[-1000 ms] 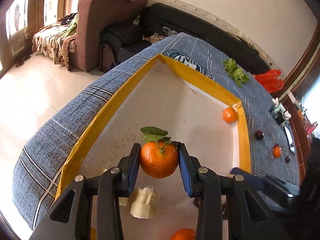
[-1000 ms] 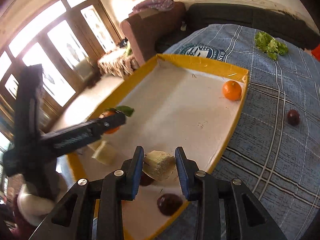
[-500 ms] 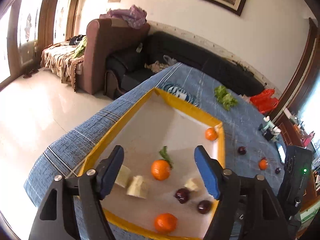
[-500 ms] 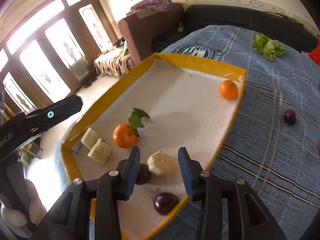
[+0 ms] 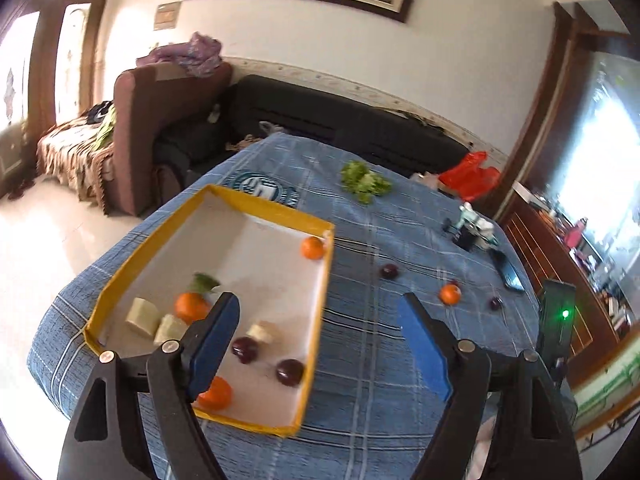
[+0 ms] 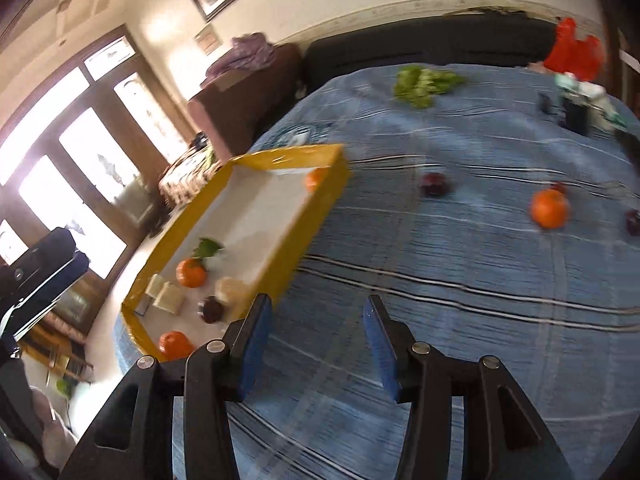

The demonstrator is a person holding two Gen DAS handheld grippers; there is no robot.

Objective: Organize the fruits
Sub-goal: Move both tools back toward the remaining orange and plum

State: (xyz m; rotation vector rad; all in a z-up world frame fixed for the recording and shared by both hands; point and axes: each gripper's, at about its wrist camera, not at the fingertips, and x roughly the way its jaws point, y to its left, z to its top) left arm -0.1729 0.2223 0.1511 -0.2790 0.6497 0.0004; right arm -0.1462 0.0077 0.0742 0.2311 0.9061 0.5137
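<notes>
The yellow-rimmed tray (image 5: 120, 276) (image 6: 316, 208) holds three oranges, one with a leaf (image 5: 191, 306), several pale fruit chunks (image 5: 142, 316) and two dark plums (image 5: 245, 350). On the blue cloth to its right lie a loose orange (image 5: 450, 294) (image 6: 550, 208), a plum (image 5: 389, 271) (image 6: 434, 184) and a smaller dark fruit (image 5: 495, 303) (image 6: 634, 222). My left gripper (image 5: 320, 312) hangs above the tray's right rim, jaws opening with nothing between them. Over bare cloth beside the tray, my right gripper (image 6: 318, 320) is also opening and empty.
Lettuce (image 5: 364, 182) (image 6: 424, 82) and a red bag (image 5: 470, 176) lie at the far side of the table. Small bottles (image 5: 472, 224) and a phone (image 5: 508, 274) sit near the right edge. A dark sofa and a brown armchair stand behind the table.
The left gripper let go of the leafed orange and the right let go of a pale chunk; both now lie in the tray. Both grippers pulled back, swung right and opened wider.
</notes>
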